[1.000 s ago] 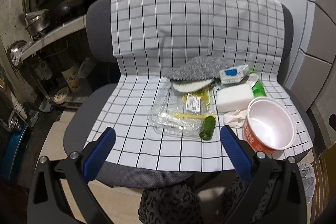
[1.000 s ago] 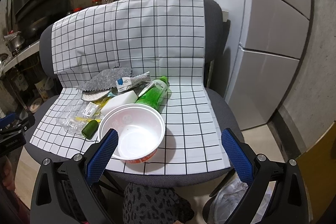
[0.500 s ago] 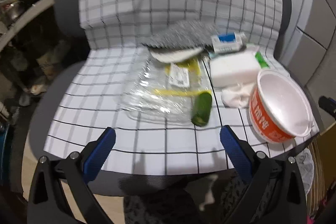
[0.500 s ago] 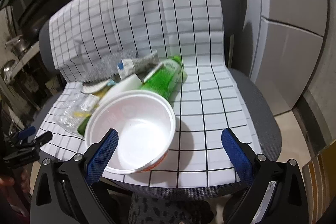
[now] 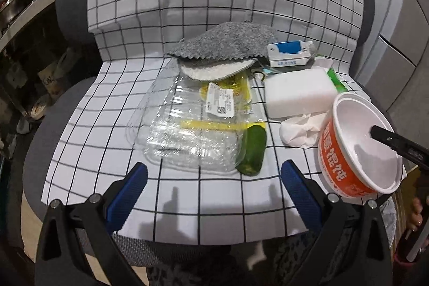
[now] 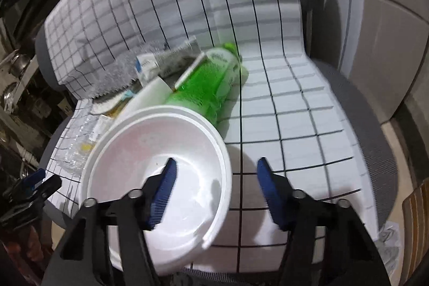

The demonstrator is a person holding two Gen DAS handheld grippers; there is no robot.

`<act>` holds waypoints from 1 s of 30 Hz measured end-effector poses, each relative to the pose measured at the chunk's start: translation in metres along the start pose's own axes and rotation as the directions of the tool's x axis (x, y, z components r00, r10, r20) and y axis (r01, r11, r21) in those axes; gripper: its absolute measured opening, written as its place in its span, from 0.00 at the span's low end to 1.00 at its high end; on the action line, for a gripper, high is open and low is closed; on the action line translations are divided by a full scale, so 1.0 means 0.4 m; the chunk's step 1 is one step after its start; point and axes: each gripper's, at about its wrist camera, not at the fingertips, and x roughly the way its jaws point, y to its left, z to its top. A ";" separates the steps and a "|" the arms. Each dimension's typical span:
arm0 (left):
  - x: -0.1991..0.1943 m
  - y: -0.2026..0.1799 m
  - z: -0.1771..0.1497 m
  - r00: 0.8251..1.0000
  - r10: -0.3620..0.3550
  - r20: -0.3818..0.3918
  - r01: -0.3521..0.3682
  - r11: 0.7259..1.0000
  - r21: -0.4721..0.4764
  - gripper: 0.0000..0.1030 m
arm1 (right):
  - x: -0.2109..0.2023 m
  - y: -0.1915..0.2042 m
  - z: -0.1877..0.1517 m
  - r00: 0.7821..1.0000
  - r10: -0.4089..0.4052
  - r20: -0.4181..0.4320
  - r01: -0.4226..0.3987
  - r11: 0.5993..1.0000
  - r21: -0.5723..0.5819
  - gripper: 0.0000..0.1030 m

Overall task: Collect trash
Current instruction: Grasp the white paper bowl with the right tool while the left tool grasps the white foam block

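Observation:
Trash lies on a checked cloth point(image 5: 187, 195) over a grey chair. A clear plastic clamshell point(image 5: 187, 125) sits in the middle, with a green pepper piece point(image 5: 252, 152) at its right edge. My left gripper point(image 5: 214, 186) is open, just short of them. A white and orange foam bowl point(image 5: 356, 152) stands at the front right beside a crumpled tissue point(image 5: 300, 130). My right gripper point(image 6: 217, 186) is open astride the rim of the bowl point(image 6: 161, 165), left finger inside, right finger outside. A green bottle point(image 6: 209, 82) lies behind the bowl.
A grey felt cloth point(image 5: 222, 44) over a white pad, a blue and white carton point(image 5: 289, 52) and a white sponge block point(image 5: 297, 90) lie at the back. Kitchen shelves point(image 5: 24, 18) stand left, white cabinets point(image 6: 380, 44) right. The chair's front edge point(image 5: 187, 251) is close below.
Both grippers have moved forward and down to the chair seat. My right gripper has narrowed and now straddles the bowl rim. My left gripper has neared the clamshell.

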 end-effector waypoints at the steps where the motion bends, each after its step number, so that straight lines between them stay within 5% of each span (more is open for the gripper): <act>1: -0.002 -0.008 0.003 1.000 0.006 0.005 -0.006 1.000 0.011 0.94 | 0.001 -0.001 -0.003 1.000 0.013 -0.005 -0.013 1.000 0.012 0.20; 3: -0.004 -0.016 0.008 1.000 0.014 0.012 -0.014 1.000 0.022 0.94 | -0.014 -0.003 -0.010 0.999 0.034 0.009 -0.034 0.999 0.030 0.08; 10: 0.001 -0.076 0.033 0.998 -0.054 0.028 0.051 0.995 0.088 0.93 | -0.185 -0.054 -0.029 0.985 0.005 0.174 -0.017 0.998 0.064 0.06; 14: 0.031 -0.146 0.070 0.990 -0.137 0.022 0.134 0.984 0.121 0.74 | -0.251 -0.103 -0.025 0.966 -0.091 0.242 0.069 0.993 0.097 0.06; 22: 0.079 -0.270 0.140 0.974 -0.221 0.055 0.207 0.961 0.183 0.71 | -0.233 -0.193 -0.042 0.970 -0.123 0.209 0.088 0.982 0.170 0.07; 26: 0.130 -0.289 0.177 0.978 -0.206 0.036 0.198 0.966 0.166 0.70 | -0.218 -0.206 -0.054 0.974 -0.119 0.191 0.084 0.980 0.183 0.07; 30: 0.171 -0.308 0.176 0.981 -0.194 -0.005 0.191 0.963 0.188 0.51 | -0.208 -0.212 -0.064 0.978 -0.114 0.173 0.081 0.980 0.183 0.07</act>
